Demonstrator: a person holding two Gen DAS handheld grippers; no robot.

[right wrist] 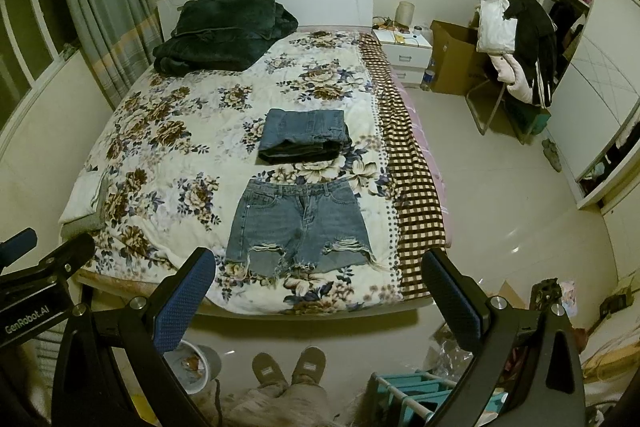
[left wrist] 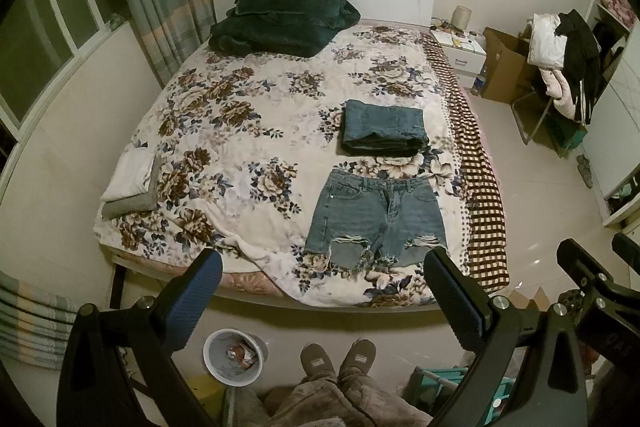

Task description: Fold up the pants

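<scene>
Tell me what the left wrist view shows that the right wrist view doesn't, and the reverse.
Only left: the whole bin on the floor and the right claw at the frame's right edge. Only right: the left claw at the left edge, with its GenRobot.AI label. Both: the flat shorts, the folded jeans beyond them, the dark blanket, and each view's own open claw, left and right.

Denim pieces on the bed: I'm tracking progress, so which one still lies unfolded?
The ripped denim shorts nearest the foot of the bed, spread flat with the waistband showing. The folded jeans just beyond them, toward the headboard, are already a compact stack.
</scene>
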